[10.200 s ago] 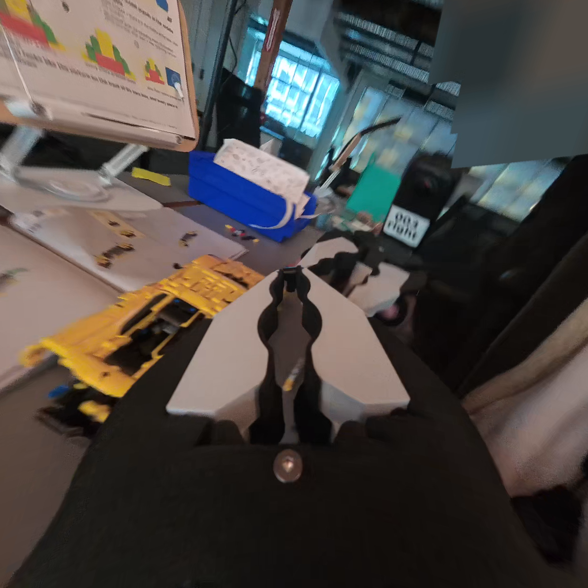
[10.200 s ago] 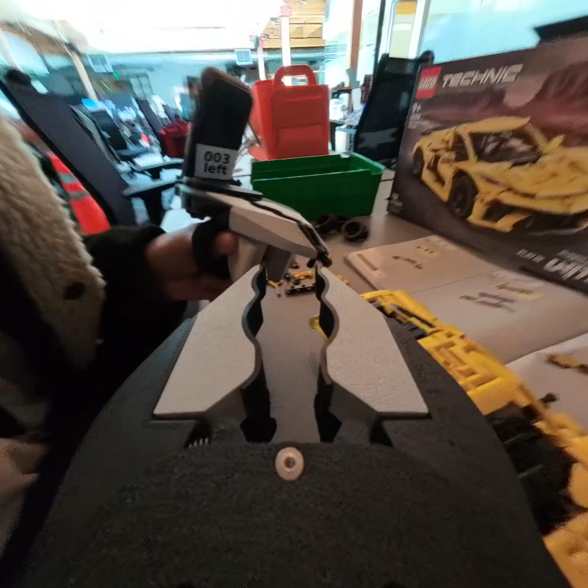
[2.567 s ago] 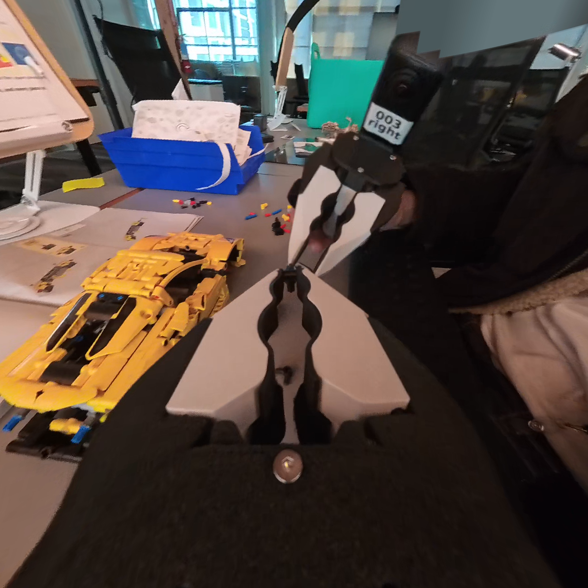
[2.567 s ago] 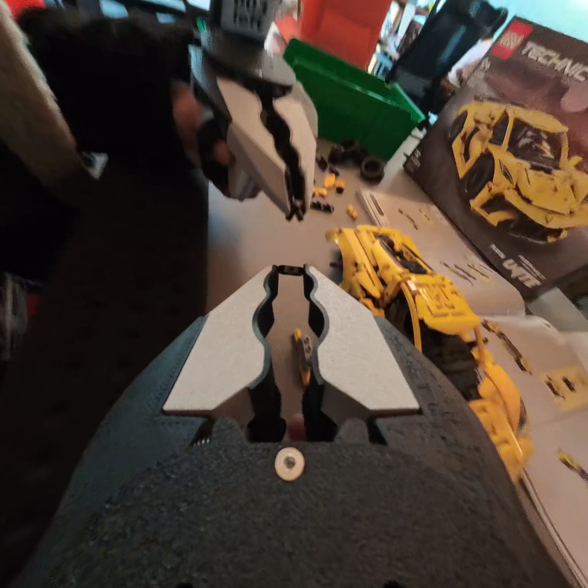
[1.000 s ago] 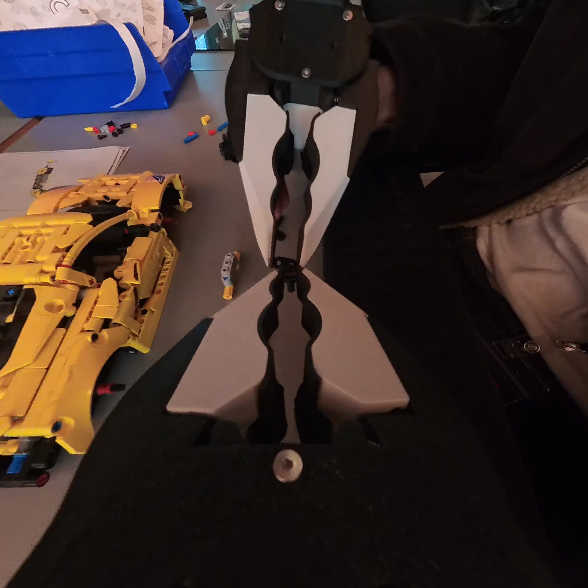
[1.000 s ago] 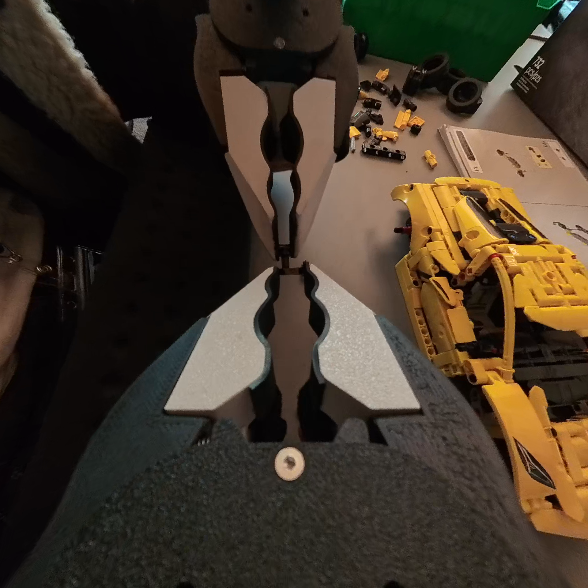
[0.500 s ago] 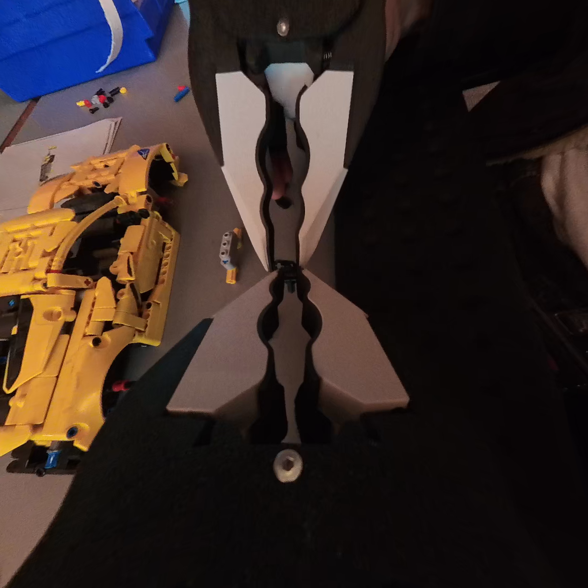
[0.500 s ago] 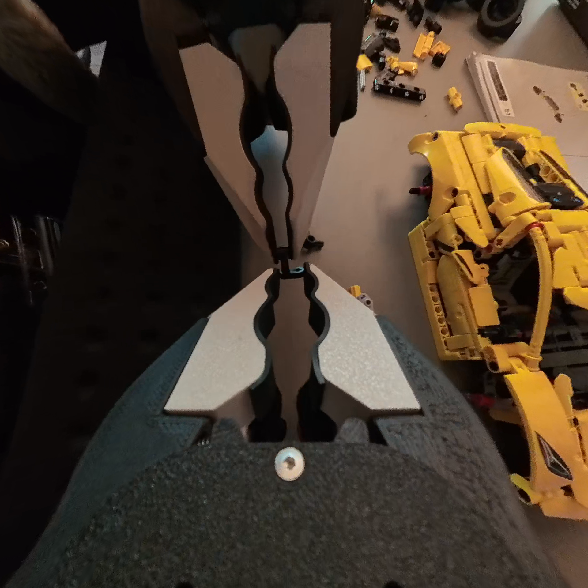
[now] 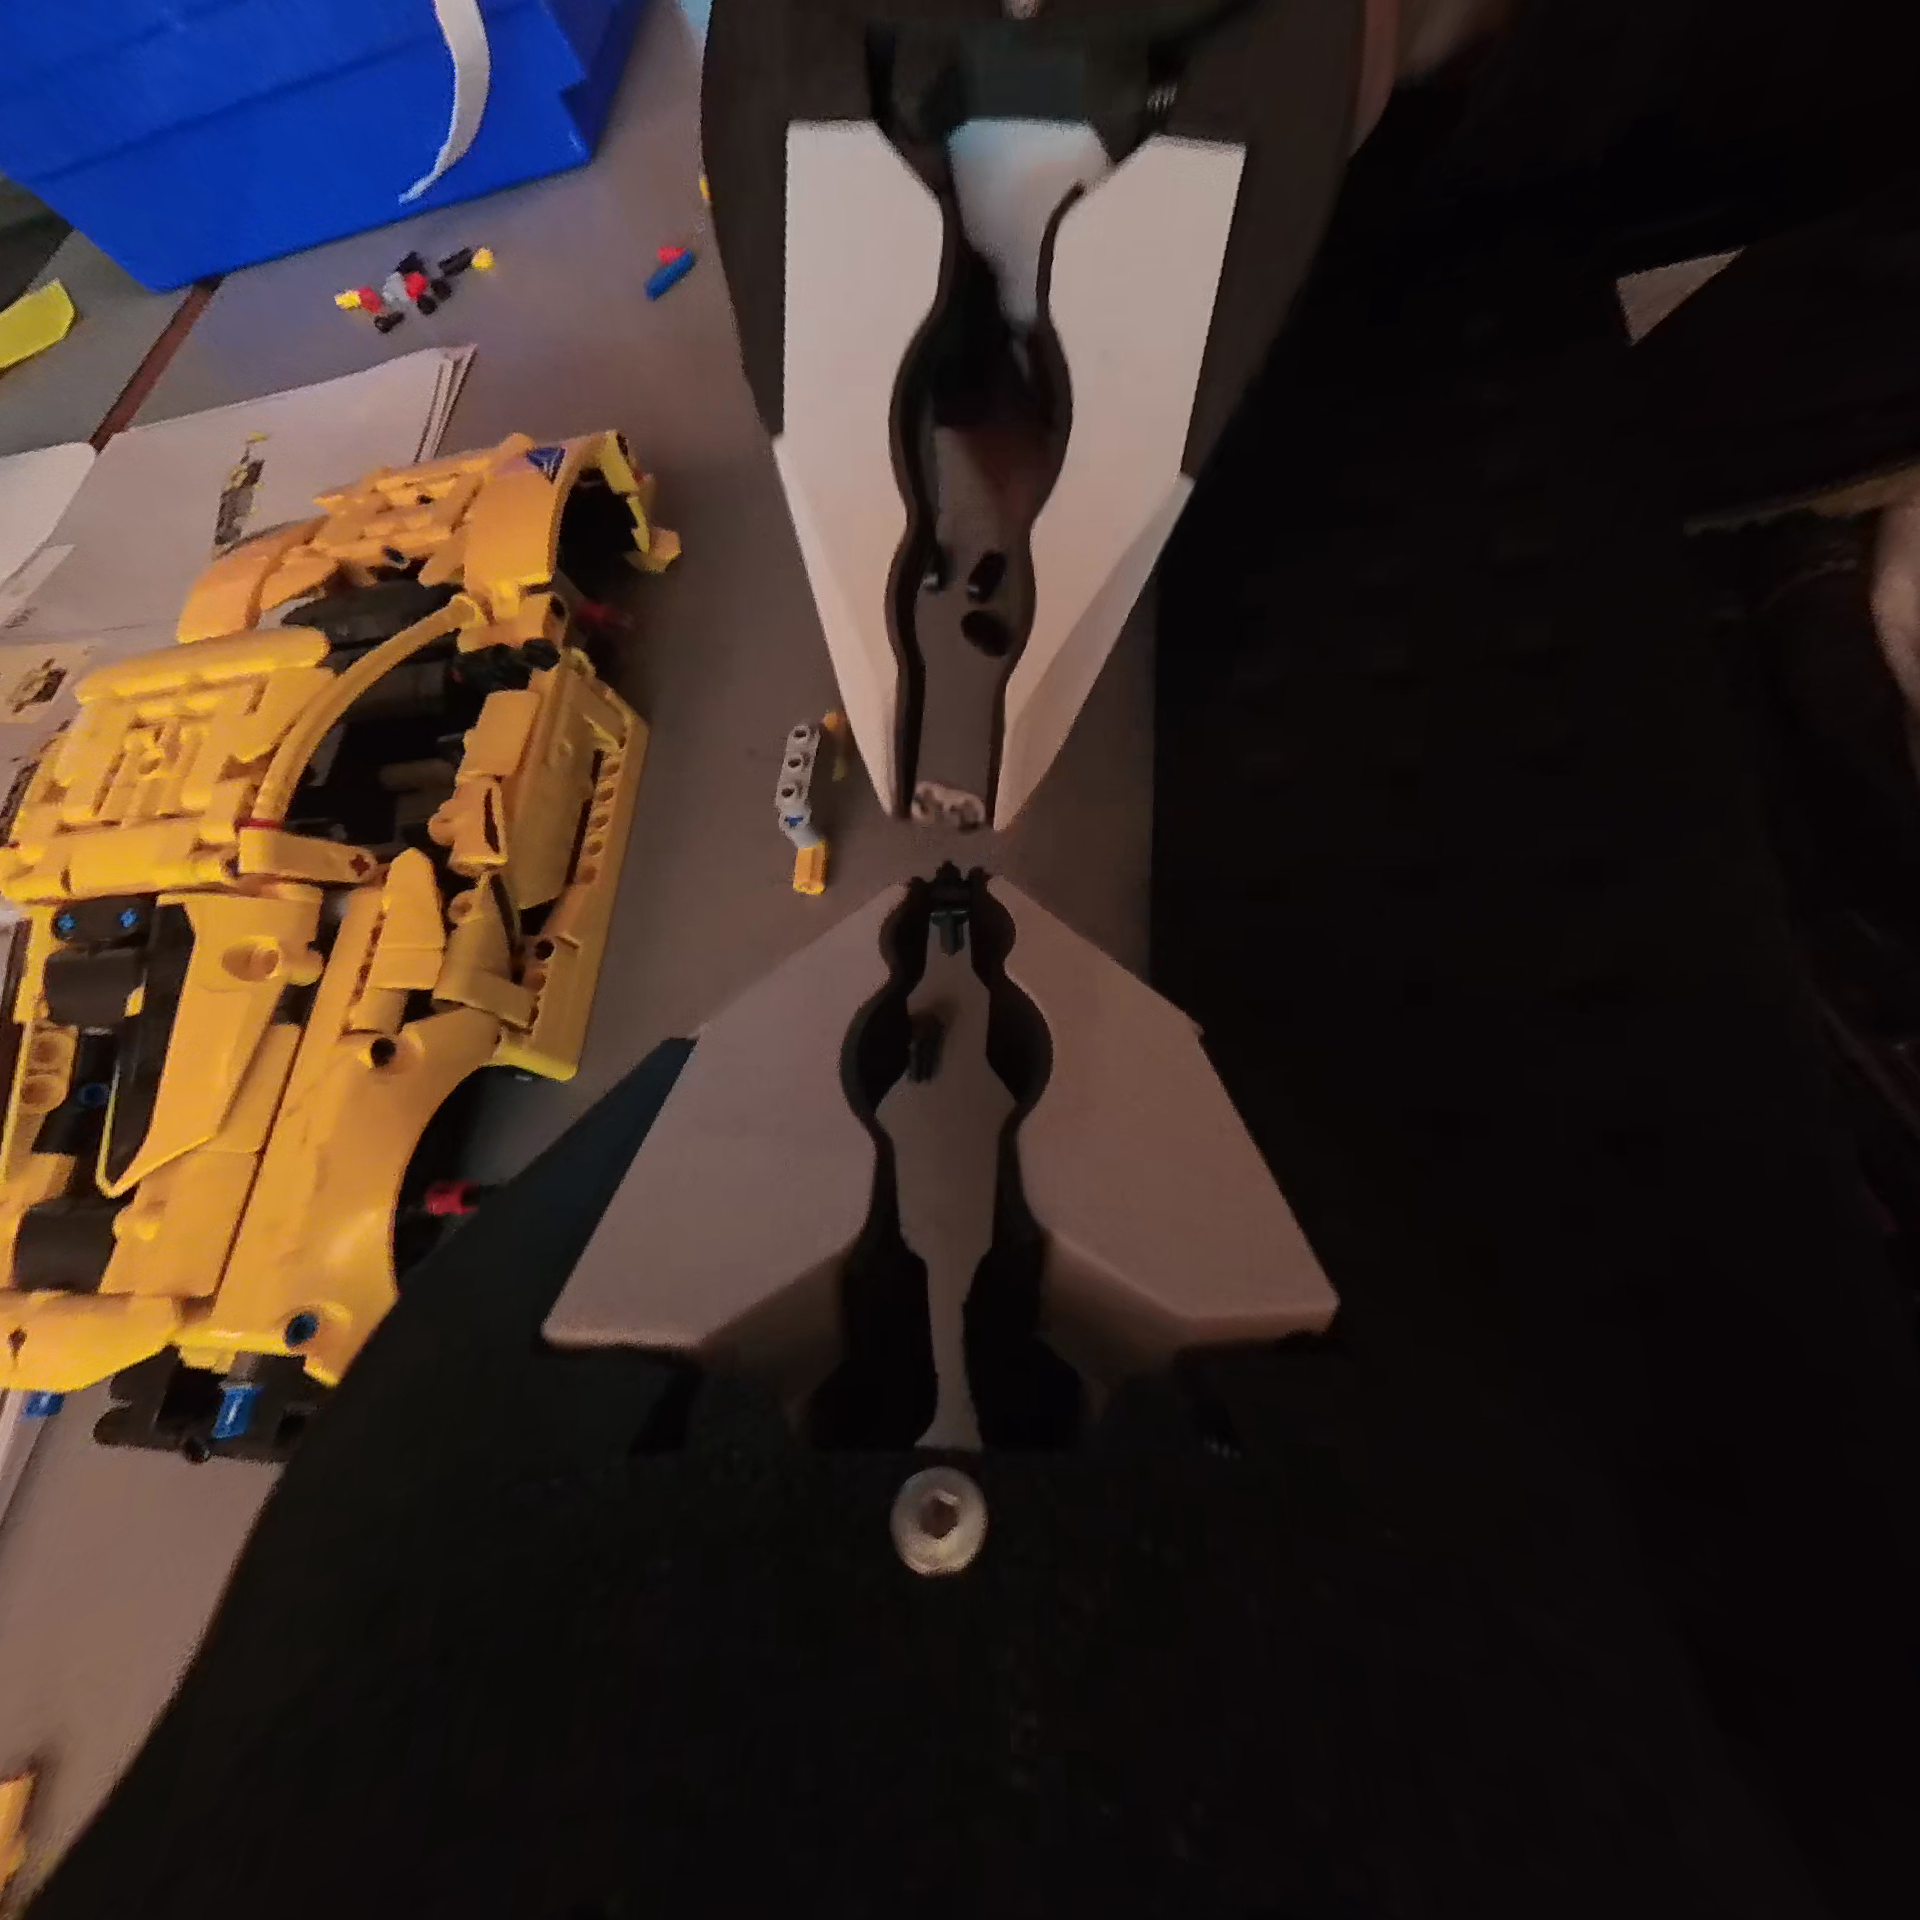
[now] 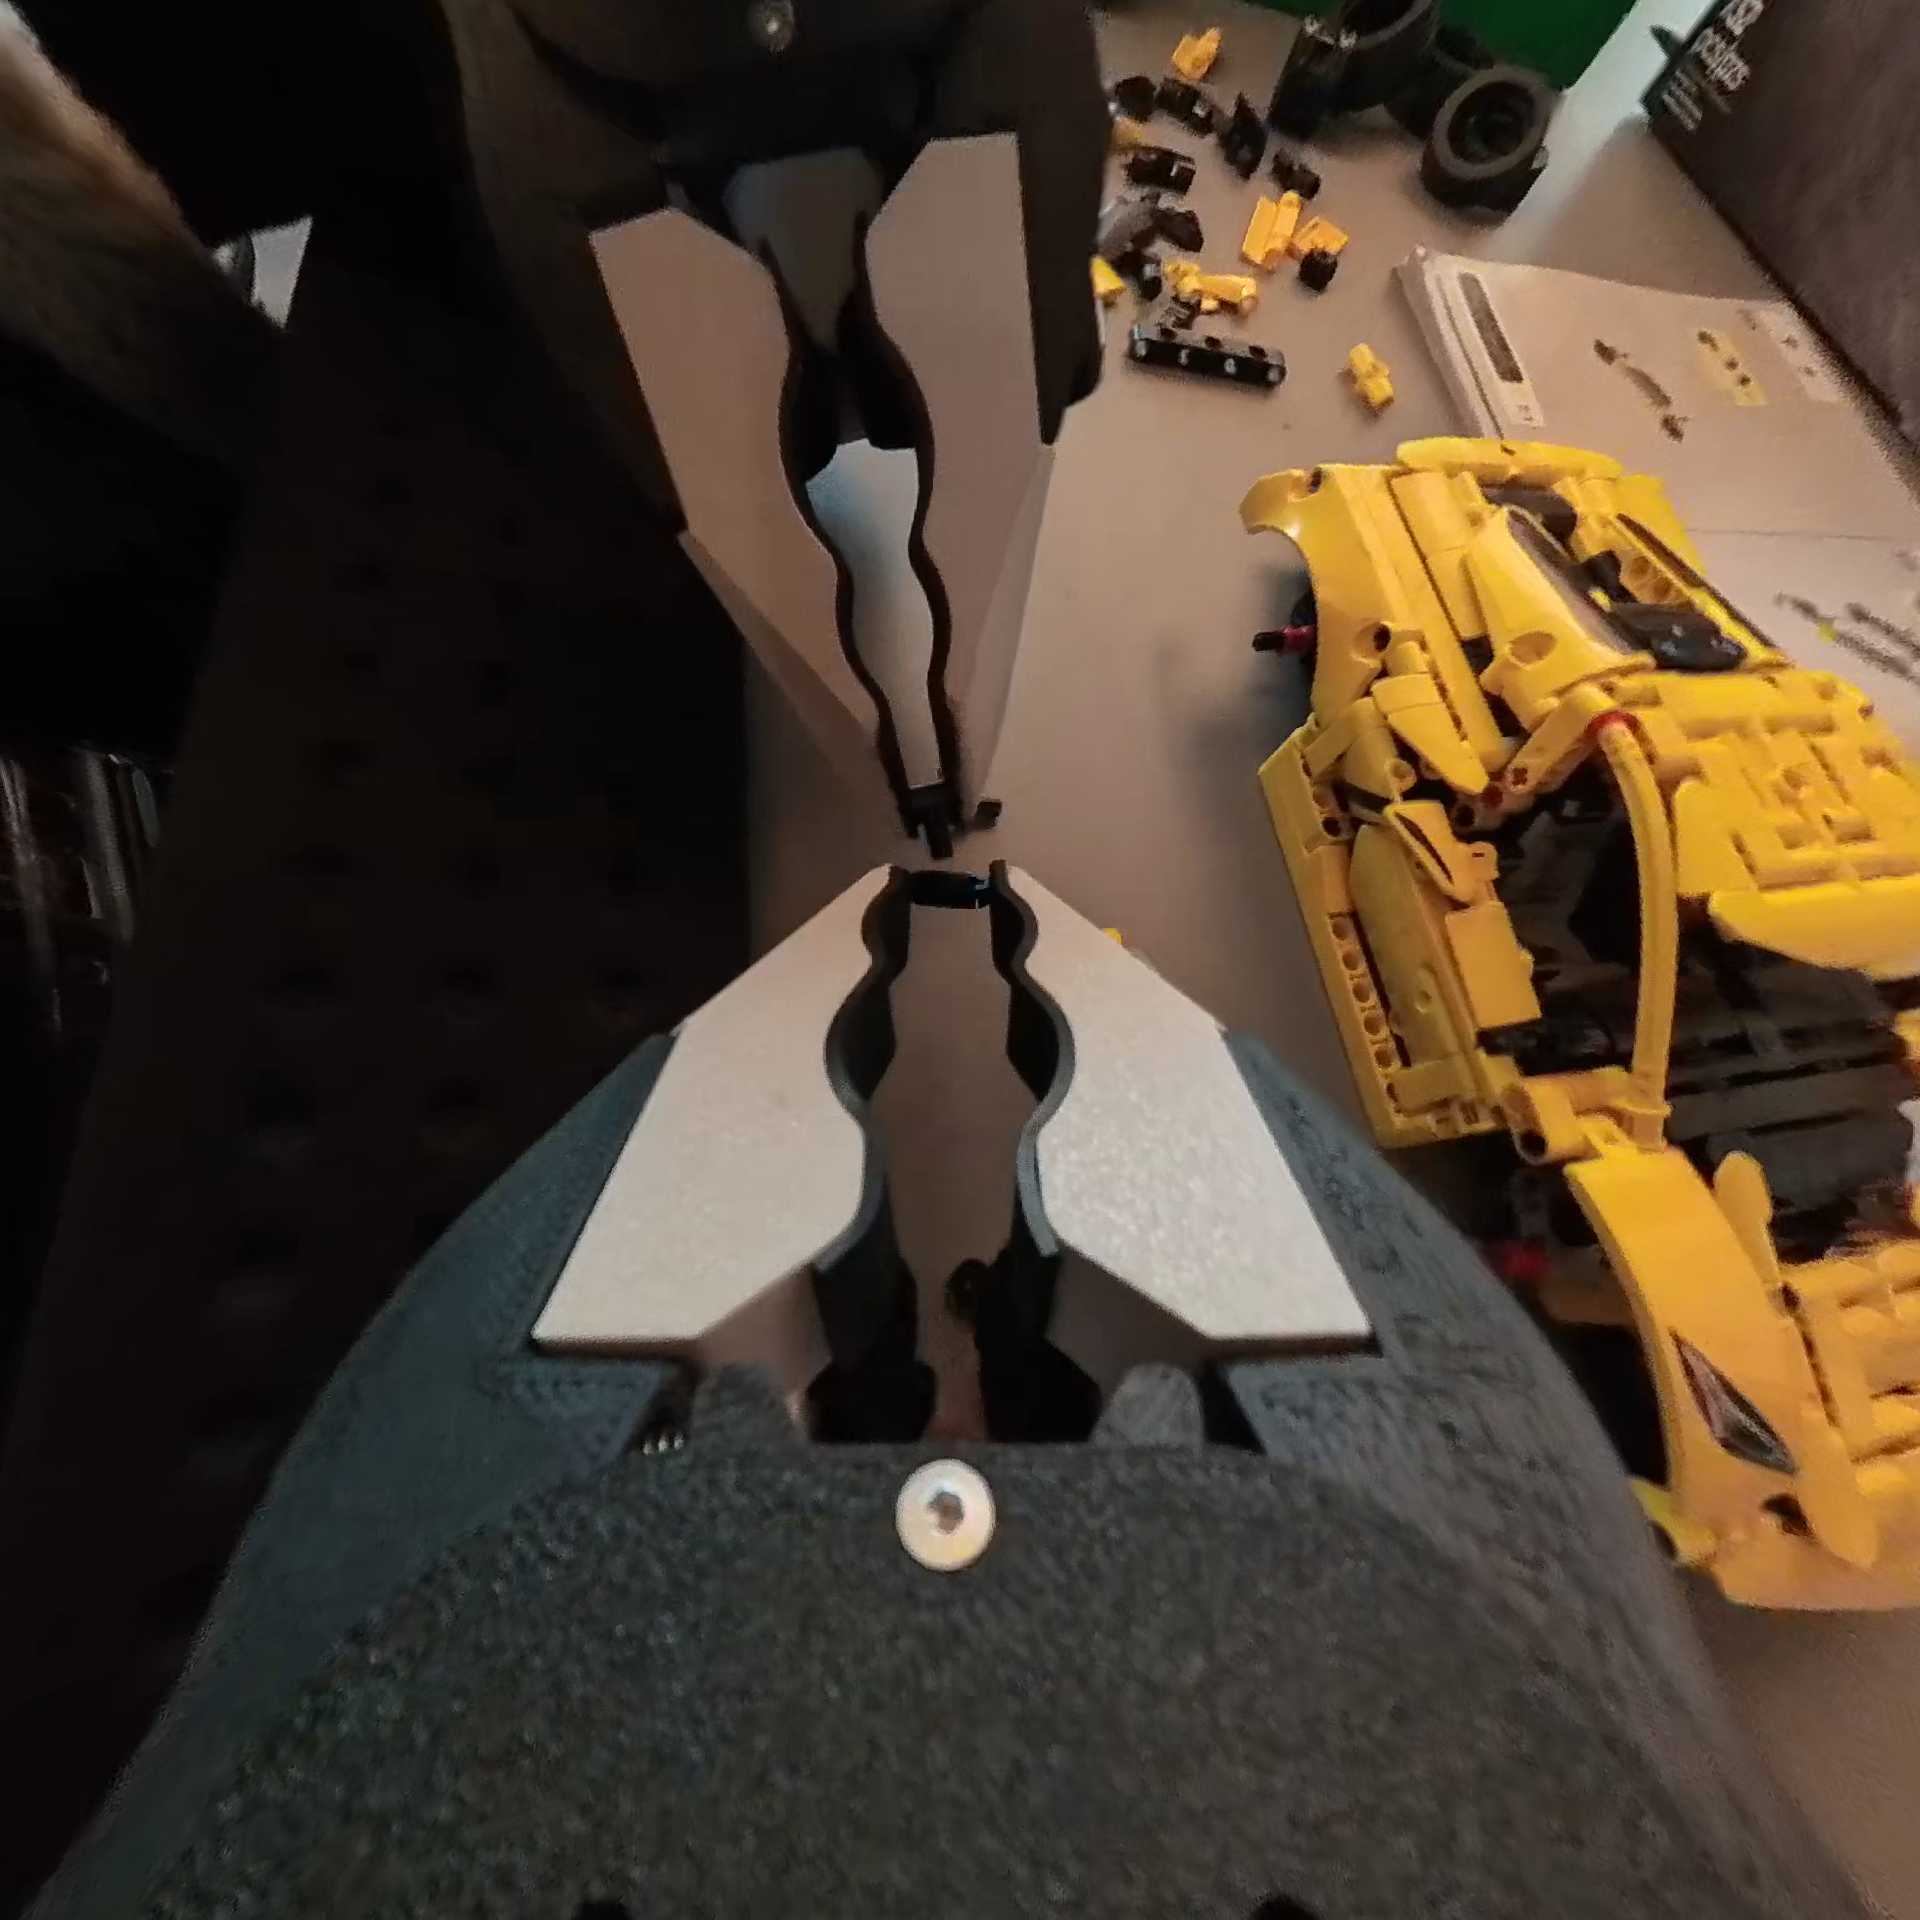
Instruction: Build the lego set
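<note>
Fingers (image 9: 748, 1143) of the left gripper (image 9: 945, 896) are pressed together on a black pin (image 9: 948, 920), which sticks out past their tips. Facing them tip to tip, the right gripper (image 9: 945, 816) pinches a small grey piece (image 9: 945, 802) with two holes. Both are held above the worktop (image 9: 707, 644), just to the right of the yellow car (image 9: 312, 883).

Half a second ago the pin and the grey piece were touching. Now there is a narrow gap between them, and the pin is still in the left fingers. I judge that the pin did not go into the hole, or that the person pulled back to line it up again. So this small joint is not yet made, and the car still waits for it.

At the far left, the blue bin (image 9: 260, 135) holds white paper with a loose strip hanging over its wall. Loose small parts (image 9: 416, 286) lie beside it. In the right wrist view, a green bin (image 10: 1538, 26) shows only at the top edge. Its contents I cannot see. Black tyres (image 10: 1486, 130) stand just beside it.
</note>
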`<action>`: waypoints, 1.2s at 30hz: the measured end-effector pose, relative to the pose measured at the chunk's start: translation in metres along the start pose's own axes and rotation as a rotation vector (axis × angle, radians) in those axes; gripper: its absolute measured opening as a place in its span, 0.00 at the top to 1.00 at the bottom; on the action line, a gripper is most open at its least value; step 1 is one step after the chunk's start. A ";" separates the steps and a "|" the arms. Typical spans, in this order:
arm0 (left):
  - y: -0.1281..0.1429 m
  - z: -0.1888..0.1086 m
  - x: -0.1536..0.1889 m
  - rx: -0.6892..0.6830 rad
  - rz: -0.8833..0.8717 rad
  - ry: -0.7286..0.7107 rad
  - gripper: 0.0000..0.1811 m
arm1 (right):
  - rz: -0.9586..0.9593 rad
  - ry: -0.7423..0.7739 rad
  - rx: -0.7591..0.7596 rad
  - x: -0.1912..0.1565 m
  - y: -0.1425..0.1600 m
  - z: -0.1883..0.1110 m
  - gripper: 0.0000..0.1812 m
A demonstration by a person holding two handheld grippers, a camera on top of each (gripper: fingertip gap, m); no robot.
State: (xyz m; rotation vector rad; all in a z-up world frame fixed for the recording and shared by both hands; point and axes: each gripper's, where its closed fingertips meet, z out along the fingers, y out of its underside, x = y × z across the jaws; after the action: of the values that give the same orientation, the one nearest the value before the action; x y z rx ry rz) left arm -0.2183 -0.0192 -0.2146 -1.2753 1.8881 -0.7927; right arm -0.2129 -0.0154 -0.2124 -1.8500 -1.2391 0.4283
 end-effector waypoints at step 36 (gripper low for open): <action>-0.088 -0.067 -0.003 0.590 -0.208 0.148 0.96 | 0.143 -0.138 0.543 -0.002 -0.084 -0.053 0.92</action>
State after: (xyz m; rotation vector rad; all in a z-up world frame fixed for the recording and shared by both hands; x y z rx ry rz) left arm -0.2283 -0.0381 -0.1066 -1.0583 1.4692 -1.4584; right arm -0.2271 -0.0287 -0.1153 -1.4589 -0.9565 0.8889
